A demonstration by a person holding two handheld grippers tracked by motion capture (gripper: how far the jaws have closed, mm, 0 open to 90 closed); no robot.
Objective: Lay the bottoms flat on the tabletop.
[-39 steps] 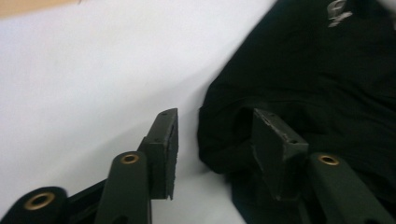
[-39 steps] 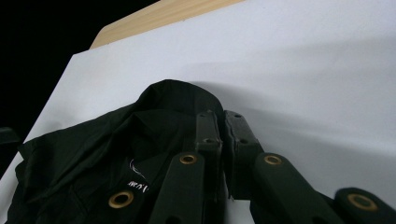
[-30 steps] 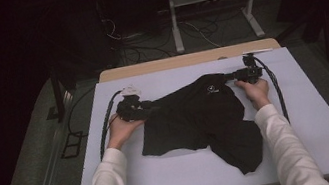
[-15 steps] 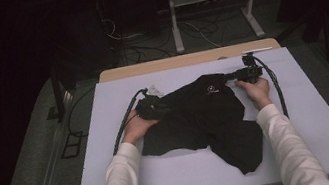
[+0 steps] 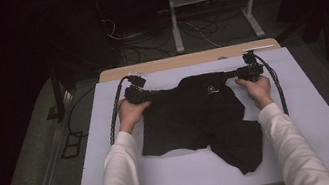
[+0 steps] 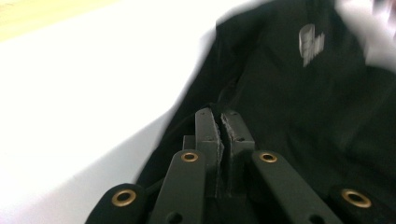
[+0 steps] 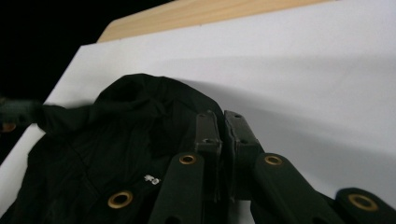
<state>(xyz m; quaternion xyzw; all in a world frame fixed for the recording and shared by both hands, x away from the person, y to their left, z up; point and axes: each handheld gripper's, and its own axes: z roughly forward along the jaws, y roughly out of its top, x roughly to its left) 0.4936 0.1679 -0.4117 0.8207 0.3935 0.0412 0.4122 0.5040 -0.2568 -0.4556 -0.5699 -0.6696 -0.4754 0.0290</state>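
Black shirt lies spread on the white table. The left hand-held gripper has just been closing, now pinching its left shoulder; the right hand-held gripper clamps the other.

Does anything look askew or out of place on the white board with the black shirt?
Yes. The black shirt lies uneven on the white board: its near right corner sticks out toward the person as a rumpled flap. The left claw and the right claw grip its far edge.
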